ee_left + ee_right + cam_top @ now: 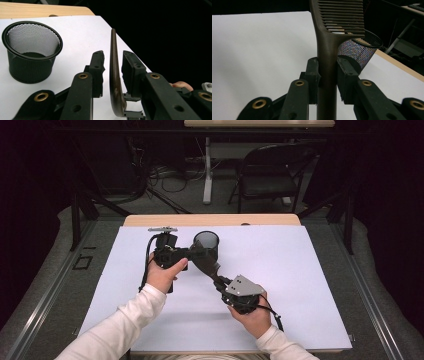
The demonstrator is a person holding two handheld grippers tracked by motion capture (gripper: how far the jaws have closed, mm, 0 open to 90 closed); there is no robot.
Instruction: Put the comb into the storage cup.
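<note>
comb: a dark brown comb (327,50) with a long handle and a toothed head; in the right gripper view it rises from bottom centre to the top of the frame, teeth pointing right. in the left gripper view it shows edge-on as a thin curved strip (114,75) at the centre.
comb's place: held above the white sheet, between the two grippers, just in front of the cup near the middle of the high view (205,261).
right gripper: lower right of centre in the high view (220,282), held by the person's right hand (252,312), with a grey plate on top. its jaws are clenched on the comb's handle, pads pressed against both sides in the right gripper view.
left gripper: left of centre in the high view (192,254), held by the left hand (162,275). the comb stands between its jaws in the left gripper view, with a narrow gap on each side; the pads do not press on it, so it is released.
mesh cup: a black wire-mesh cup (31,51) stands upright at the upper left of the left gripper view, and at upper centre of the high view (207,242), just behind the comb.
bench: wooden bench (150,220) covered by a white sheet (290,270).
background: a folding chair (270,170) at the top of the high view.
</note>
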